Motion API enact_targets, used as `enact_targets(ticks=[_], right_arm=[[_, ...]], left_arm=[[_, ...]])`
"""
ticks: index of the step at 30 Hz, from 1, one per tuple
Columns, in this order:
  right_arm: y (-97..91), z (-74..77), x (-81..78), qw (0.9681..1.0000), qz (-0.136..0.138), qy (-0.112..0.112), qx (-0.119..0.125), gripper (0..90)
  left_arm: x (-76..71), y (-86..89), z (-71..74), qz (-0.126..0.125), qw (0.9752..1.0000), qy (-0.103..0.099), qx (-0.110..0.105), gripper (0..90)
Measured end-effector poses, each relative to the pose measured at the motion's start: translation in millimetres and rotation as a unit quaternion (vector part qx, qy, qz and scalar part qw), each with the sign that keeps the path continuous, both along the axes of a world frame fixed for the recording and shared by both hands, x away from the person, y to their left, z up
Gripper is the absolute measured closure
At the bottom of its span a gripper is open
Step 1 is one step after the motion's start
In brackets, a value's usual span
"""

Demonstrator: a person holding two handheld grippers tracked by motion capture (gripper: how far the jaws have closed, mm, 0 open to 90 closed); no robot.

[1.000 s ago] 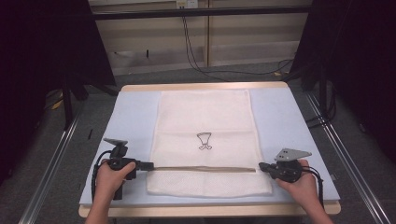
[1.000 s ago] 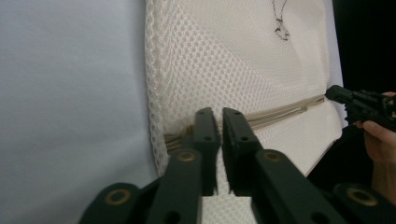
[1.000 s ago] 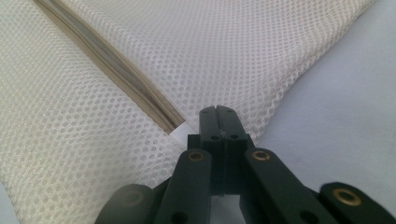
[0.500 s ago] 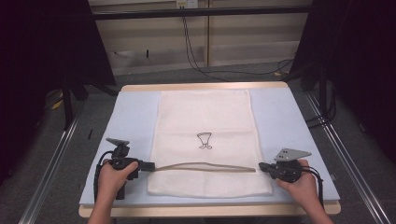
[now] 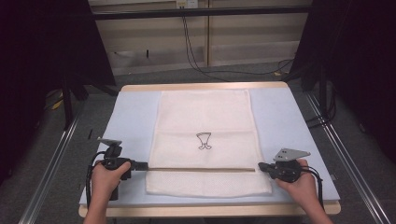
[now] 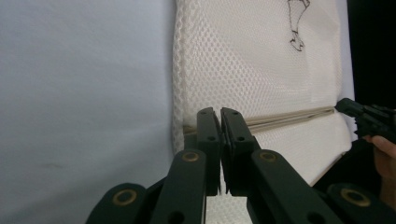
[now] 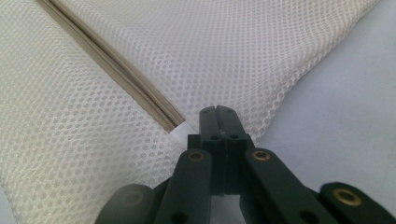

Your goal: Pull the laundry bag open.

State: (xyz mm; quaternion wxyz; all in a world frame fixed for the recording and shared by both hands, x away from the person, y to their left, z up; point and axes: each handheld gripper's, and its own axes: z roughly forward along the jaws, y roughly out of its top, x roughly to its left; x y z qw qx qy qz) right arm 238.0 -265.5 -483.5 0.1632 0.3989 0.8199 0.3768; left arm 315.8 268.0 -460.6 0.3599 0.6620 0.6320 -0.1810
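A white mesh bag [image 5: 205, 116] with a small black drawing [image 5: 203, 141] lies flat on the pale blue table [image 5: 130, 116]. A beige zipper [image 5: 201, 169] runs straight across it near the front edge. My left gripper [image 5: 144, 165] is at the zipper's left end. Its jaws have just been closing and now stand shut on the bag's edge [image 6: 219, 112]. My right gripper [image 5: 261, 166] is shut on the bag at the zipper's right end [image 7: 217, 109], next to a small white tab [image 7: 180, 131]. The zipper [image 6: 289, 116] stretches taut between the two grippers.
The table's wooden front edge [image 5: 210, 210] lies just below both hands. Bare blue surface flanks the bag on both sides. Metal rails [image 5: 51, 163] run along the table's left and right, and cables [image 5: 196, 51] lie on the floor behind.
Half a second ago the zipper bowed upward and slack between the grippers. It is now pulled straight again. The left gripper shifted slightly; the right hand stayed put.
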Motion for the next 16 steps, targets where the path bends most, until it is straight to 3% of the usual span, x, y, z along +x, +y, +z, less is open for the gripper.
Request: enact_targets(ticks=[3,4,6,7,8,9,11,12,14,16], right_arm=[[-0.1,0.2,-0.1,1.0000,-0.001,0.003,0.001,90.0],[-0.1,0.2,0.0,1.0000,-0.001,0.002,0.000,90.0],[-0.5,0.7,0.1,1.0000,-0.001,0.001,-0.001,90.0],[-1.1,0.9,0.5,1.0000,-0.003,0.004,0.005,89.4],[-2.3,2.5,0.9,1.0000,-0.006,0.004,0.006,84.5],[-3.7,5.5,1.4,0.9999,-0.011,-0.001,0.012,74.7],[-8.1,11.6,2.6,0.9986,-0.030,-0.035,0.026,57.1],[-10.7,13.6,2.9,0.9978,-0.036,-0.047,0.029,52.0],[-16.2,15.2,4.0,0.9960,-0.056,-0.057,0.039,42.8],[-20.0,13.5,5.4,0.9948,-0.078,-0.051,0.043,35.4]], left_arm=[[-0.5,0.9,3.3,-0.006,0.9999,-0.008,0.010,86.6],[-0.9,1.6,4.2,0.005,0.9999,-0.012,0.011,86.2],[-1.3,5.7,6.7,0.015,0.9986,-0.032,0.040,85.4],[-1.9,8.6,8.0,0.032,0.9965,-0.058,0.052,80.5],[-3.0,11.2,9.5,0.038,0.9945,-0.081,0.055,69.8],[-3.3,12.0,11.0,0.030,0.9944,-0.087,0.051,70.9],[-2.8,8.8,12.0,0.006,0.9921,-0.111,0.058,67.3],[-1.7,5.8,11.9,-0.004,0.9892,-0.131,0.066,61.9],[-0.3,-0.5,10.9,0.004,0.9802,-0.179,0.085,46.0],[1.0,-1.7,9.9,0.006,0.9739,-0.202,0.104,40.8]])
